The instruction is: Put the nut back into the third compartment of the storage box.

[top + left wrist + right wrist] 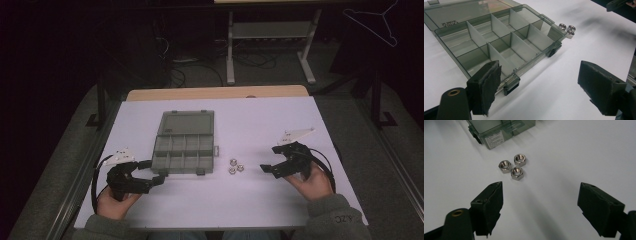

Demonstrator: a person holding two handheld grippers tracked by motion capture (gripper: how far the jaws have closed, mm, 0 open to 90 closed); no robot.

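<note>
Landmark: translucent grey plastic compartment box (184,148), lid open flat, on the white table (250,200). Three silver steel hex nuts (235,166) sit clustered on the table just right of the box's front right corner, touching each other, nothing gripping them. Right gripper (269,169) is right of the nuts, near them but apart, pointing at them; jaws wide apart, empty. Left gripper (156,173) is at the box's front left corner, jaws spread, one pad beside the front wall, nothing clamped.
</note>
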